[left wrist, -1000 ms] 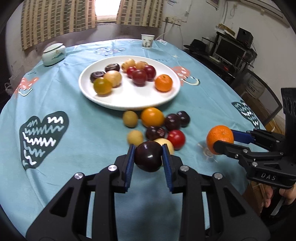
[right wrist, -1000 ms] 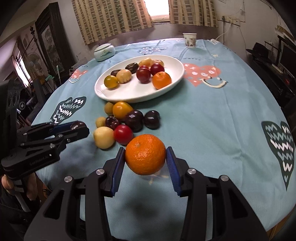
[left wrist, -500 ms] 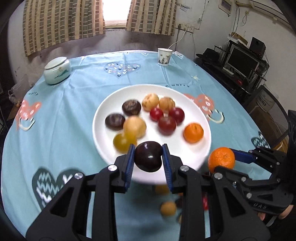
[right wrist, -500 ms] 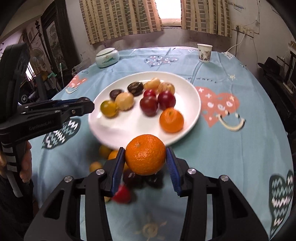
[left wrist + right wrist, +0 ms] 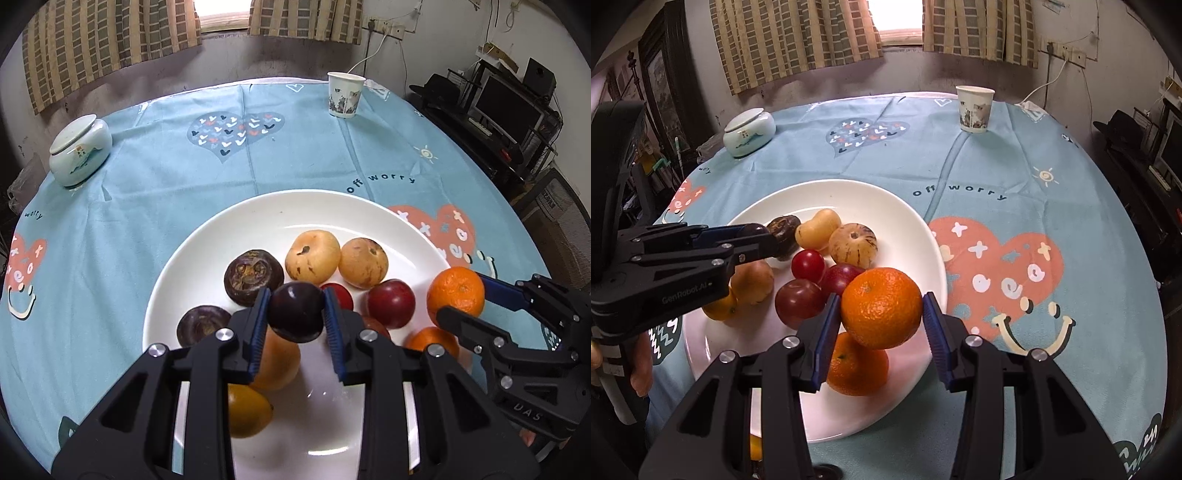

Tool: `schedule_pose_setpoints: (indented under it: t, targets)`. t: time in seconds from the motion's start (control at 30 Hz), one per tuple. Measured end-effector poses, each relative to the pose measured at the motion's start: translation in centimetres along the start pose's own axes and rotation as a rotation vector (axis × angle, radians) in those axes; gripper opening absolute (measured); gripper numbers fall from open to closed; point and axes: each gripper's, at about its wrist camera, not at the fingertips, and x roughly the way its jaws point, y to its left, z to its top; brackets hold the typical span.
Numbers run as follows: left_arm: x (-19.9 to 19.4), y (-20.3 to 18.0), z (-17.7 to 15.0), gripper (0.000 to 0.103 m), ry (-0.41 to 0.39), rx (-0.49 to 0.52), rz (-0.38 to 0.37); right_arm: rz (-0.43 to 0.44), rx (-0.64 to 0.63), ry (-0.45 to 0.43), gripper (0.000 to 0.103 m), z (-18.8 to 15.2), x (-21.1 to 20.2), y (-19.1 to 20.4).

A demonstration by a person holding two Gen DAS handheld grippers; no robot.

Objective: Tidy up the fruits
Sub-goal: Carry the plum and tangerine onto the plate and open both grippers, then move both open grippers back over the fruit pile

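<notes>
Your left gripper point(image 5: 296, 313) clamps the smooth, slippery dark plum point(image 5: 295, 312) at its widest; your right gripper point(image 5: 881, 308) pinches the soft-skinned orange point(image 5: 881, 307), at 3 o'clock of the plum, above the plate point(image 5: 280, 214).

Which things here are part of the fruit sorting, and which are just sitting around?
Job: dark plum in left gripper; orange in right gripper; white plate with its fruit.

Idle: paper cup; lidded ceramic jar.
</notes>
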Motion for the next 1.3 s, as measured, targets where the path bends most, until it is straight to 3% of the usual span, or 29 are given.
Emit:
schedule_pose_setpoints:
  t: [0.17, 0.27, 0.33, 0.37, 0.43, 0.6, 0.9, 1.13, 1.3]
  targets:
    - [0.5, 0.1, 0.3, 0.03, 0.0, -0.001, 0.015, -0.006, 0.006, 0.002, 0.046, 0.0, 0.3, -0.2]
    - [0.1, 0.1, 0.4, 0.032, -0.004, 0.004, 0.046, -0.029, 0.003, -0.012, 0.059, 0.2, 0.5, -0.3]
    - [-0.8, 0.3, 0.5, 0.058, -0.008, 0.003, 0.053, -0.032, 0.0, -0.02, 0.061, 0.2, 0.4, -0.3]
    - [-1.5, 0.4, 0.4, 0.076, -0.024, -0.004, 0.057, -0.031, 0.002, -0.02, 0.061, 0.2, 0.3, -0.3]
    - [-3.4, 0.5, 0.1, 0.077, -0.065, -0.007, 0.066, -0.027, 0.011, -0.022, 0.062, 0.1, -0.2, -0.3]
    - [-8.2, 1.2, -2.3, 0.094, -0.105, -0.022, 0.056, -0.047, -0.025, -0.039, 0.066, -0.8, -3.3, 0.7]
    - [-13.0, 1.5, -11.4, 0.1, -0.088, -0.094, -0.036, -0.075, -0.053, -0.062, 0.066, -6.6, -9.3, 2.6]
    - [-12.7, -1.1, -17.6, 0.1, -0.058, -0.039, 0.02, -0.039, 0.009, -0.033, 0.066, -11.8, -11.1, 3.1]
    - [-12.0, -1.2, -20.1, 0.1, -0.009, -0.033, 0.017, -0.001, 0.008, 0.026, 0.067, -14.7, -10.2, 4.4]
